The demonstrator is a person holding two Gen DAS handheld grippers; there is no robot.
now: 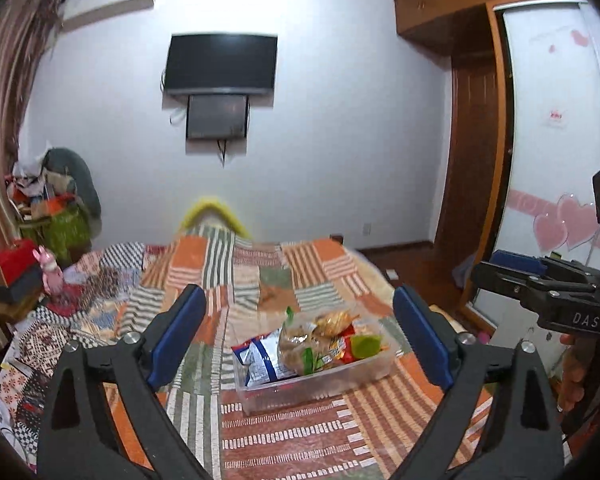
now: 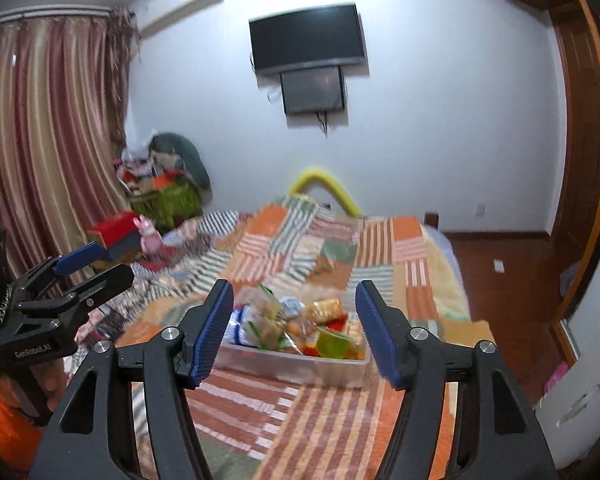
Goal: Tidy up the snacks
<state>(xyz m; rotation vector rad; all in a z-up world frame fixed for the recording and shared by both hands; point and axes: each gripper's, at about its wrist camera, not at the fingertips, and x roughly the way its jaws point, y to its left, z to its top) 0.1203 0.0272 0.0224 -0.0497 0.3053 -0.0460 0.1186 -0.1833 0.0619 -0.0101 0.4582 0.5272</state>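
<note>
A clear plastic bin (image 1: 340,380) full of snack packets stands on the patchwork bed; it also shows in the right wrist view (image 2: 332,368). Inside are a blue and white packet (image 1: 260,360), a brown packet with green trim (image 1: 296,344), a golden wrapper (image 1: 334,320) and a green jelly cup (image 1: 366,346). My left gripper (image 1: 300,340) is open and empty, held above and in front of the bin. My right gripper (image 2: 296,328) is open and empty, also before the bin. Each gripper shows at the side of the other's view.
The patchwork bedspread (image 1: 300,432) covers the bed. A pink rabbit toy (image 1: 50,272) and a red box (image 1: 12,260) stand at the left. A clutter pile (image 1: 56,200) sits by the curtain. A wardrobe (image 1: 556,140) and wood floor (image 1: 412,260) lie to the right.
</note>
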